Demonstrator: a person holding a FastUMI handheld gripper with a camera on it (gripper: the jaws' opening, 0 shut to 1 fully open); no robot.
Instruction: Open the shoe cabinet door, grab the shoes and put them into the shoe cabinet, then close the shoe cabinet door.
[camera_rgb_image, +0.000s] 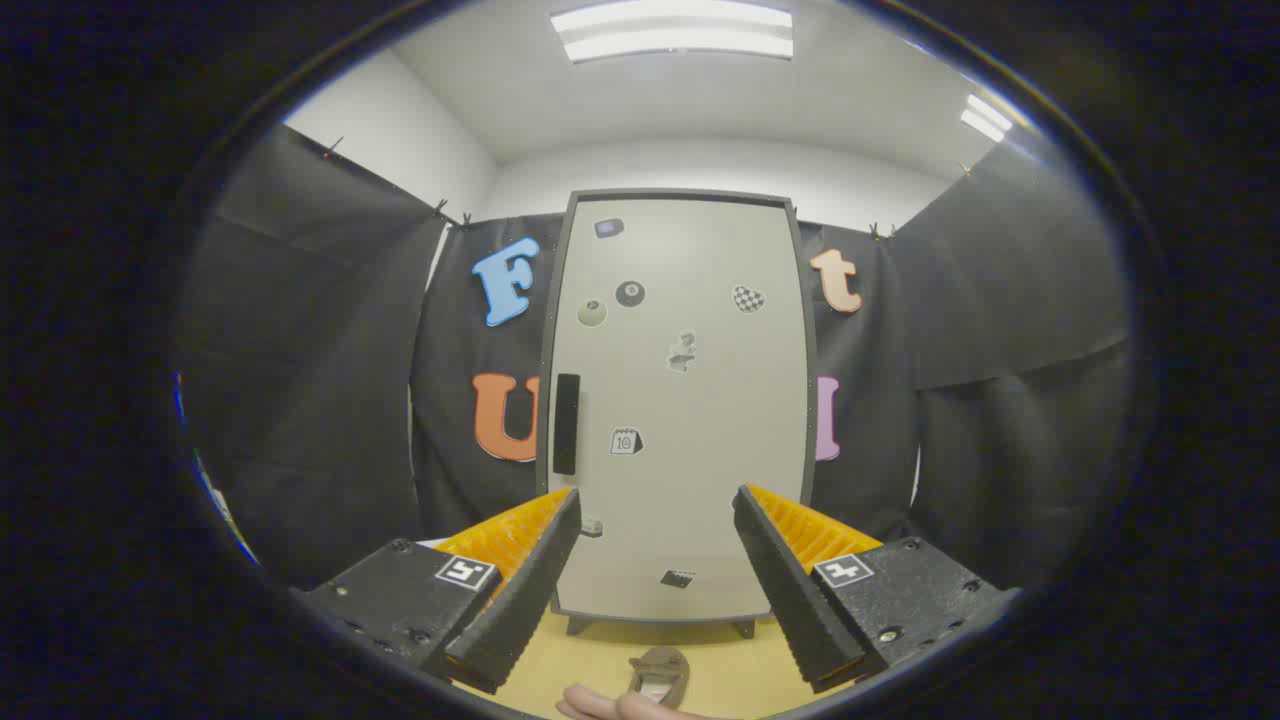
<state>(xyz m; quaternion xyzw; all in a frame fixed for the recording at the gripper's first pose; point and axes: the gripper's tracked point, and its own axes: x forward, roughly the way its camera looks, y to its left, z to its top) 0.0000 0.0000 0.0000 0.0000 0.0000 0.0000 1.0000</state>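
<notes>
The gripper (655, 560) is hovering with its fingers spread apart, gripping nothing, facing the tall pale-grey shoe cabinet (690, 480) beyond them, its door closed. Its black vertical handle (566, 423) is sitting beyond the left finger; approaching off-line could glance past it. A brown shoe (658, 677) is lying between the fingers, on the yellow surface (730, 668).

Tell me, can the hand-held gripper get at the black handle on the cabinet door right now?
Probably yes. The hand-held gripper is open and holds nothing, and nothing stands between its fingers and the black handle on the closed cabinet door; it just needs to move forward.
</notes>
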